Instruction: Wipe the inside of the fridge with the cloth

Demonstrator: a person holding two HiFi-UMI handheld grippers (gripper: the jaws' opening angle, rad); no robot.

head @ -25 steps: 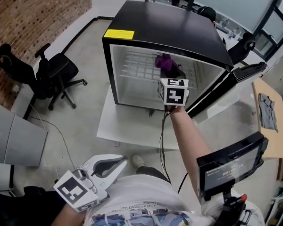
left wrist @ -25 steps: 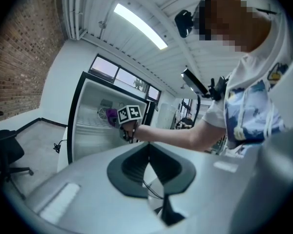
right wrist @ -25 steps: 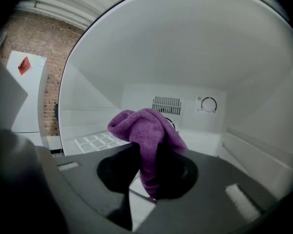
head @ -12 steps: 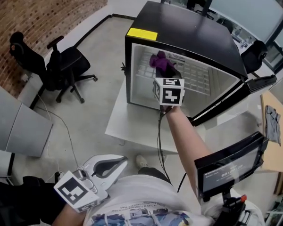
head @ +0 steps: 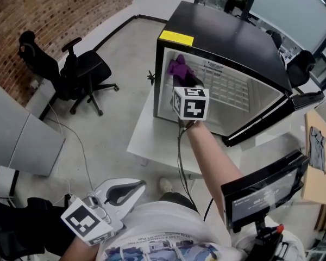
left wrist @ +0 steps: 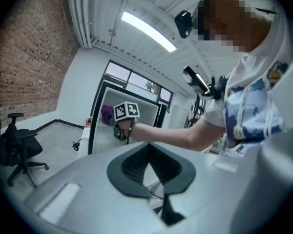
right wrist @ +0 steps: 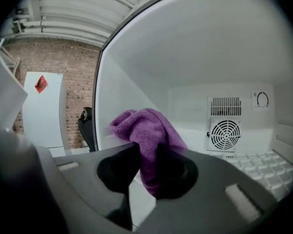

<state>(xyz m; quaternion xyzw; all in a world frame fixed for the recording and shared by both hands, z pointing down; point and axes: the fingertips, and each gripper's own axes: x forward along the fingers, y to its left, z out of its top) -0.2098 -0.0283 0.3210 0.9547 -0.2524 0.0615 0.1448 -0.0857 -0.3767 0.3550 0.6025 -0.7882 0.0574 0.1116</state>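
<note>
Cloth [right wrist: 145, 129] pinched between right tongs [right wrist: 148, 167] inside the fridge [head: 228, 31].

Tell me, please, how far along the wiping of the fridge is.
Done: the fridge stands open and the right claw is shut on the purple cloth. In hand: the cloth is inside, close to the left wall. Left: the pictures cannot show which surfaces are wiped, so treat all as pending. The left claw hangs idle, shut, empty.
</note>
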